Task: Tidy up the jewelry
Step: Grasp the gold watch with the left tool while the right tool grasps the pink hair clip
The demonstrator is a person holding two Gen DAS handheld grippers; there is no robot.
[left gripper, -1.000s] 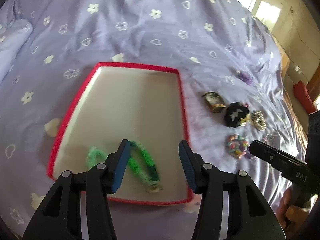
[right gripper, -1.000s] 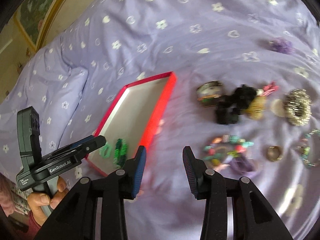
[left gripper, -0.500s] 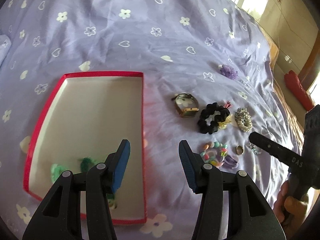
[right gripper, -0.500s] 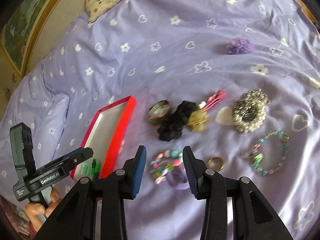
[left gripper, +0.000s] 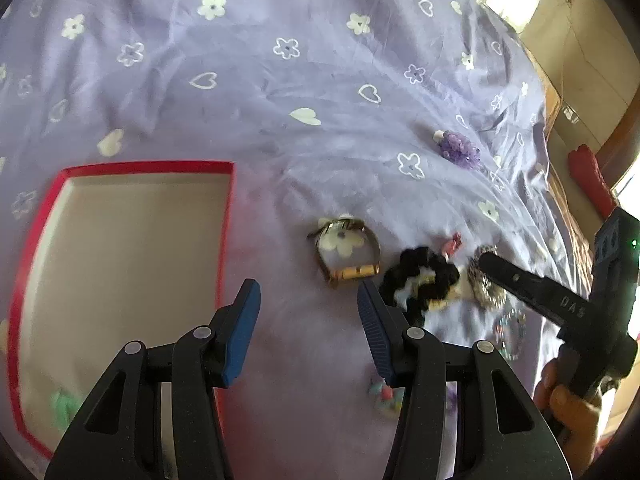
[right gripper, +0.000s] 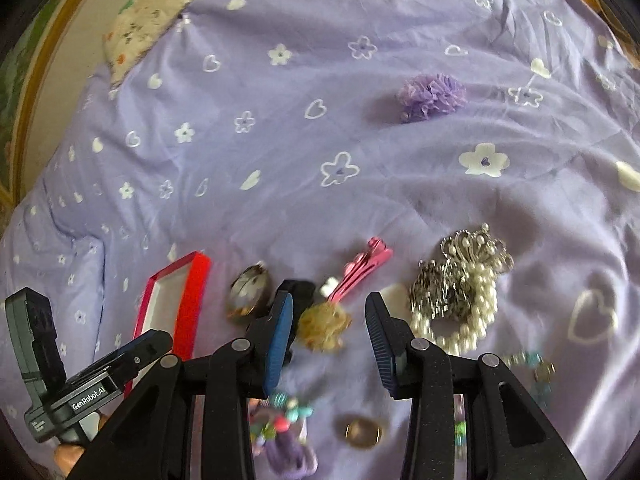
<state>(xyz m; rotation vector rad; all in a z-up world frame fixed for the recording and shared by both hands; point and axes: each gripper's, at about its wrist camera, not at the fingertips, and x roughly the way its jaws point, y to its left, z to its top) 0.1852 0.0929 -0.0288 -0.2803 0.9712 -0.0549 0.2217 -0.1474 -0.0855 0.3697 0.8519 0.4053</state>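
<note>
A red-rimmed tray point(left gripper: 224, 216) lies on the purple bedspread with a green bracelet point(left gripper: 64, 402) in its near corner; it also shows in the right wrist view point(right gripper: 192, 300). My left gripper point(left gripper: 308, 320) is open and empty, just right of the tray, short of a gold watch point(left gripper: 346, 252) and a black scrunchie point(left gripper: 420, 280). My right gripper point(right gripper: 328, 328) is open and empty over a gold fuzzy piece point(right gripper: 324, 324), beside a pink clip point(right gripper: 360, 268) and a pearl bracelet point(right gripper: 460, 288). A gold ring point(right gripper: 362, 432) and beaded bracelet point(right gripper: 288, 408) lie below it.
A purple flower scrunchie point(right gripper: 432, 96) lies farther back on the bedspread, also in the left wrist view point(left gripper: 458, 148). A patterned pillow point(right gripper: 160, 12) sits at the far left. The bed edge and a wooden floor point(left gripper: 580, 60) are at the right.
Both grippers have moved right and closer to the loose jewelry. The left gripper left the green bracelet in the tray and now sits beside the tray. The right gripper now hovers over the gold piece.
</note>
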